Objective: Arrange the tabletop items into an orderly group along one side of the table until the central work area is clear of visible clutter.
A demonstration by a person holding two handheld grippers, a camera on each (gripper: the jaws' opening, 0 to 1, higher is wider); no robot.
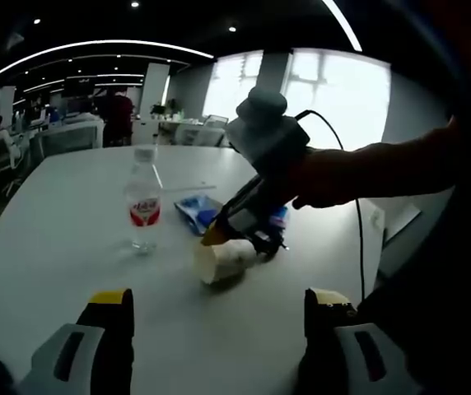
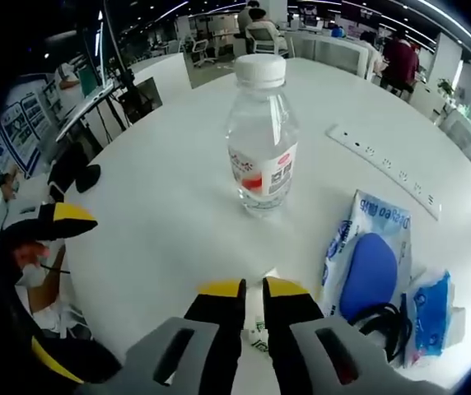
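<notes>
In the left gripper view a clear water bottle (image 1: pixel 143 206) with a red label stands upright on the white table (image 1: pixel 54 247). To its right a white paper cup (image 1: pixel 223 259) lies on its side. My right gripper (image 1: pixel 213 237), held by a hand, comes in from the right and is shut on the cup's rim. A blue packet (image 1: pixel 198 210) lies behind the cup. My left gripper (image 1: pixel 217 309) is open, low and short of the cup. In the right gripper view my right gripper (image 2: pixel 253 290) pinches the thin white cup wall (image 2: pixel 254 322), with the bottle (image 2: pixel 262 140) straight ahead.
A white power strip (image 2: pixel 384 169) lies right of the bottle. A blue packet (image 2: pixel 371 263), a smaller blue pack (image 2: pixel 433 313) and a black cable (image 2: pixel 384 321) sit at the right. A yellow-tipped finger (image 2: pixel 58 218) of the left gripper shows at the left. Desks and chairs stand beyond the table.
</notes>
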